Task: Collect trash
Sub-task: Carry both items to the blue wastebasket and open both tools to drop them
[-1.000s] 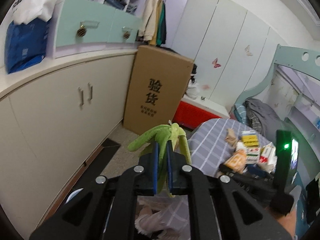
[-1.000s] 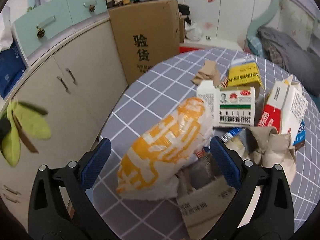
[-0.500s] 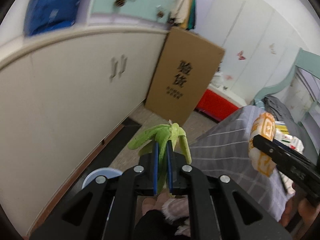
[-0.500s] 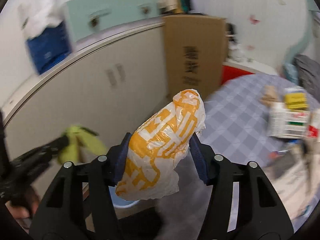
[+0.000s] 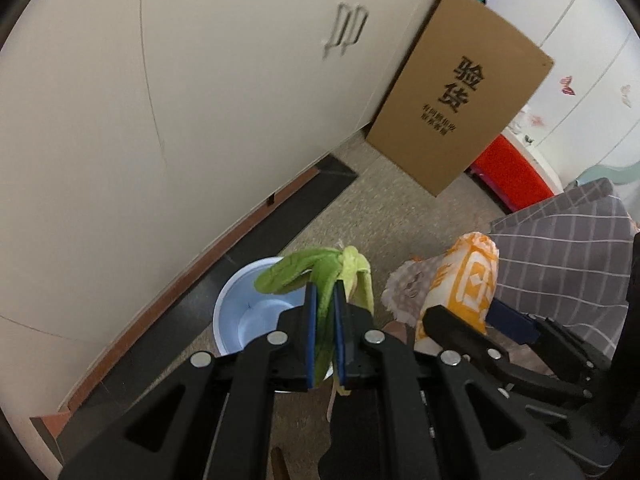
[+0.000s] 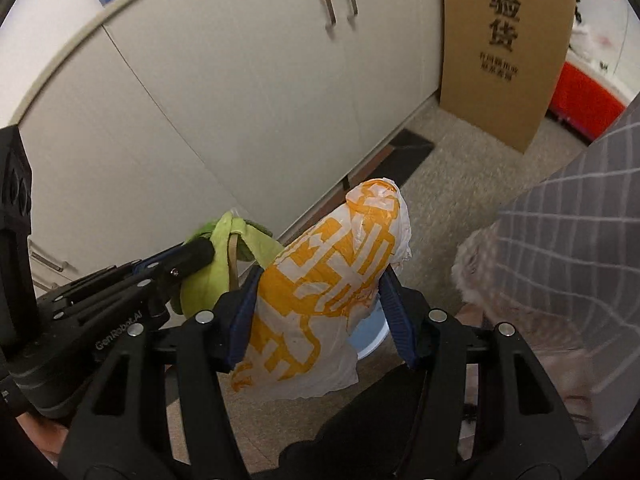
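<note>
Left hand-held gripper [image 5: 325, 296] clamped narrow on limp green leaves [image 5: 320, 270], above a pale blue bin [image 5: 248, 312] on the floor. Right hand-held gripper [image 6: 320, 292] squeezing an orange-and-white plastic bag [image 6: 336, 280], just beside.

On my left I see a long cream cabinet [image 5: 168, 92] with two metal handles [image 5: 346, 36] on its doors and a dark plinth [image 5: 280, 216] along the bottom. The floor [image 5: 400, 216] is a speckled beige carpet. A tall cardboard box [image 5: 460, 96] with black Chinese characters leans against the cabinet. Behind it stands a red box [image 5: 512, 178], and further back white wardrobe doors [image 5: 592, 92] with butterfly stickers. A grey checked cloth [image 6: 592, 216] hangs at the right.
</note>
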`<action>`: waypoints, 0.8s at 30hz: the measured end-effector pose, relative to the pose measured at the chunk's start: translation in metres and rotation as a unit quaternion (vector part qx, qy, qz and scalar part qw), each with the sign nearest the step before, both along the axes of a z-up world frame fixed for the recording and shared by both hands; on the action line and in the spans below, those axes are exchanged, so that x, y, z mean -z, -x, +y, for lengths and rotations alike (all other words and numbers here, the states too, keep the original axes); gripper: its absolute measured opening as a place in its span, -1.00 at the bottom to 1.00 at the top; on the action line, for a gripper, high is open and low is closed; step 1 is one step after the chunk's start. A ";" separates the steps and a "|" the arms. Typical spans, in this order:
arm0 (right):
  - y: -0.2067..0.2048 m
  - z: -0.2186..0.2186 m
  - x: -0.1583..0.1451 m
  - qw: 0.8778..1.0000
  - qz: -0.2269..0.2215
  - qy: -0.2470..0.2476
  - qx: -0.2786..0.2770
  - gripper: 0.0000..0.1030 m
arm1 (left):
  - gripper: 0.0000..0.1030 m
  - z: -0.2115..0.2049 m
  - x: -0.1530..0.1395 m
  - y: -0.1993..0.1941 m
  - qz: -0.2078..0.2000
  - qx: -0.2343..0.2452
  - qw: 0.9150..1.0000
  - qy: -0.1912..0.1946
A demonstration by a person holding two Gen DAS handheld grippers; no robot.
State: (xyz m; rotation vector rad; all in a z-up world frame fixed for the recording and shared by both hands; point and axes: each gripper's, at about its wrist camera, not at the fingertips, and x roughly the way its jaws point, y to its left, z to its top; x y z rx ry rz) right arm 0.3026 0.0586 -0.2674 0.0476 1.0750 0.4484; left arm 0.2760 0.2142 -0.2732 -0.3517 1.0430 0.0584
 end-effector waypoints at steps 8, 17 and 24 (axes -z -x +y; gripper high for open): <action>-0.011 0.004 0.022 1.000 0.023 0.000 0.012 0.13 | 0.38 0.030 0.026 -0.003 0.030 -0.051 0.998 0.016; -0.008 0.024 0.030 0.999 0.033 -0.005 0.000 0.15 | 0.38 0.046 0.040 0.011 0.047 -0.068 0.997 0.007; -0.008 0.037 0.028 0.999 0.030 -0.011 -0.009 0.17 | 0.41 0.061 0.036 0.025 0.044 -0.093 0.995 -0.005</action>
